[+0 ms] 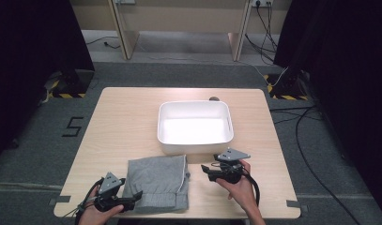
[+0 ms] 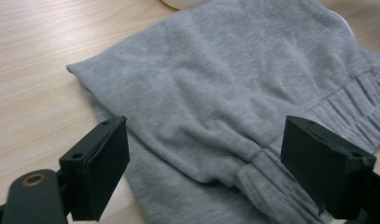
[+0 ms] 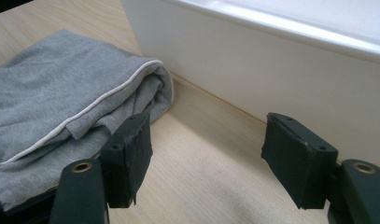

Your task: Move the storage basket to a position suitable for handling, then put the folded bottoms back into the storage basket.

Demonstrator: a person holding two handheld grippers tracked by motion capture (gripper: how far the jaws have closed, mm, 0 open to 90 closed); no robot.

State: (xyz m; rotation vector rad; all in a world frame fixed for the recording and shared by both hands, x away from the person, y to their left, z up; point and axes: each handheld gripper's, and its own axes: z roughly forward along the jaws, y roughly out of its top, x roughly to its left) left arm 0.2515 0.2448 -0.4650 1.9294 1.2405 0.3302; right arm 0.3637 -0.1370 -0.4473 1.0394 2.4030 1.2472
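A folded grey garment with an elastic cuff and a white cord lies on the wooden table, just in front of a white bin. My left gripper is at the garment's near left corner and points right. In the left gripper view the left gripper stands open above the gathered cuff of the garment, its pads clear of the cloth. My right gripper is right of the garment and points left. In its own view the right gripper is open over bare wood, between the garment and the bin wall.
The bin looks empty inside. A small dark object sits at the table's far edge behind the bin. Cables run over the floor to the right, and dark curtains hang at both sides.
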